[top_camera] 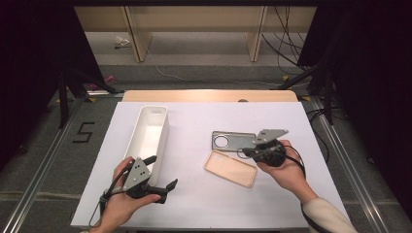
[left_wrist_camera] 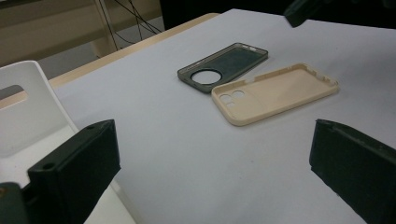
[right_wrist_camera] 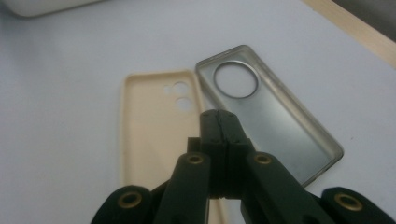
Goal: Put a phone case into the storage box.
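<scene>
With its jaws closed on nothing, the right gripper (right_wrist_camera: 218, 116) risked merely nudging the beige case (right_wrist_camera: 149, 130) against the grey case (right_wrist_camera: 275, 121).

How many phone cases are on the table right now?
2, lying side by side right of the white bin: the grey case farther from the person, the beige case nearer. The right hand-held gripper is above them; none looks hidden.

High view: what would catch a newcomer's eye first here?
Two phone cases lie side by side right of the table's middle: a beige phone case nearer the person and a smoky grey phone case behind it. The right gripper hovers shut at them; a white bin stands left.
</scene>
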Available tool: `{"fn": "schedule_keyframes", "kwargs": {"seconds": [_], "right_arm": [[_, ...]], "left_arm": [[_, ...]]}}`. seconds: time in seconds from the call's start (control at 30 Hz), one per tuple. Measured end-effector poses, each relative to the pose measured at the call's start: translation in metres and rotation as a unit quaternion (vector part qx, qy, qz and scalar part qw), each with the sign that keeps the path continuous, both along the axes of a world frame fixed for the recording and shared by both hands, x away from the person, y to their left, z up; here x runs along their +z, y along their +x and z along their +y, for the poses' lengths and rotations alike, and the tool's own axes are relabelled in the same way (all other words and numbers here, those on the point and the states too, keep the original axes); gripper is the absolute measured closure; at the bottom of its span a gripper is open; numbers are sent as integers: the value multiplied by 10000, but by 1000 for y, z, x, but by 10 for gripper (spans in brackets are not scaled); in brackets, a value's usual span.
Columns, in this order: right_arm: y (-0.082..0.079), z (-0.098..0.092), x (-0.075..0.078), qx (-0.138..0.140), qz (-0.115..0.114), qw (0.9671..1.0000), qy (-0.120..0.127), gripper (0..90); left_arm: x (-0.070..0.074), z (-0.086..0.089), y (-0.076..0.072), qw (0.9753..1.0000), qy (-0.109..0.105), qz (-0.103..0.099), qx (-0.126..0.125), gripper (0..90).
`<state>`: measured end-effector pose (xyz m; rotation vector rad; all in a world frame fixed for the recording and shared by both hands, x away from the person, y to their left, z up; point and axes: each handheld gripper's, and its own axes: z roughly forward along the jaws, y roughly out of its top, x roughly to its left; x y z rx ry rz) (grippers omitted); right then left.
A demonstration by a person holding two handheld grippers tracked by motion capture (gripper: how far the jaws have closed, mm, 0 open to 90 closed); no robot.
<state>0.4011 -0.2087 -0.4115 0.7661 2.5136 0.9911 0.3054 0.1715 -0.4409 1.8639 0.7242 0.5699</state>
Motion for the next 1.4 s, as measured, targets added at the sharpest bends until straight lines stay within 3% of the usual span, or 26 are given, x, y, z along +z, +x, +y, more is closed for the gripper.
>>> {"fn": "schedule_keyframes", "kwargs": {"seconds": [0.07,0.1,0.17,0.23,0.3,0.4,0.43,0.53,0.57,0.67,0.73,0.97,1.27,1.4], "right_arm": [[16,11,-1,-39,39,9999,-148,900],[16,11,-1,-39,39,9999,-148,900],[41,26,-5,-32,152,9993,-336,900],[46,30,-6,-50,165,9990,-418,900],[71,45,-14,-105,215,9977,-640,900],[84,53,-19,-105,290,9969,-724,900],[97,62,-26,-124,330,9956,-867,900],[107,70,-32,-131,411,9938,-1024,900],[115,75,-37,-102,409,9921,-1182,900],[120,80,-41,-101,466,9909,-1258,900],[127,83,-45,-105,548,9879,-1444,900],[134,81,-51,-145,618,9858,-1553,900],[143,73,-52,-482,714,9859,-1432,900],[147,67,-53,-764,734,9839,-1438,900]], "left_arm": [[0,0,0,10000,-4,1,-2,13],[0,0,0,10000,-3,3,-9,13],[0,0,-1,10000,-13,6,-24,13],[0,-1,-1,10000,-32,21,-35,14],[0,-2,-1,10000,-26,24,-53,15],[-1,-2,-2,10000,-29,24,-67,15],[-1,-2,-2,10000,-38,27,-75,15],[-1,-2,-1,10000,-42,32,-77,15],[-1,-2,-1,9999,-46,36,-83,15],[-1,-1,-2,9999,-49,37,-85,15],[-1,-2,-2,9999,-58,34,-99,15],[-1,-3,-2,9999,-44,33,-130,15],[-1,-3,-3,9999,-46,39,-138,15],[-1,-3,-3,9999,-51,50,-147,16]]}}
